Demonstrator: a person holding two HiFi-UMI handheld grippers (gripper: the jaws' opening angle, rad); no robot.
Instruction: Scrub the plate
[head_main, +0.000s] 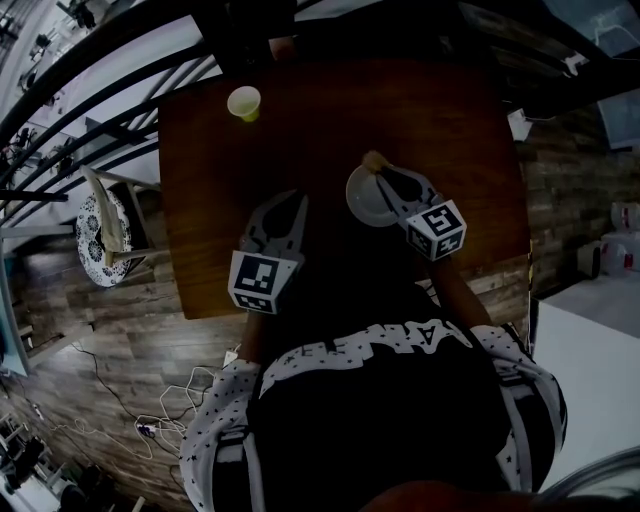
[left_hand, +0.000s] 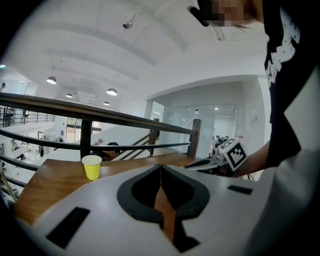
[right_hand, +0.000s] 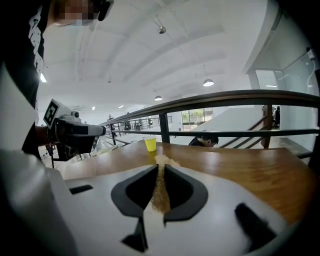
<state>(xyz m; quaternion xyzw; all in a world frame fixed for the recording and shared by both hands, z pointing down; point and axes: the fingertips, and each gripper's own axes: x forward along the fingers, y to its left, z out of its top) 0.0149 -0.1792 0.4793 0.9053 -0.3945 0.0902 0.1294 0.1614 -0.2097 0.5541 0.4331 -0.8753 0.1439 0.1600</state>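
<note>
Head view: wooden table (head_main: 200, 200); white plate (head_main: 360, 198) at its middle right, unheld; left gripper (head_main: 296, 202) pinched together on nothing, beside it; right gripper (head_main: 380, 168) clamped on tan sponge (head_main: 373, 159) at plate's far rim; risk: unsteadied plate likely skids under scrubbing.

White plate (head_main: 362, 200), flat, tan sponge (head_main: 374, 160) at rim

Wooden table (head_main: 330, 120): yellow cup (head_main: 244, 103) near far-left corner, white plate (head_main: 360, 198) mid-right.

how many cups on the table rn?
1. The yellow cup stands on the table's far-left part, apart from the plate. None seem hidden.
</note>
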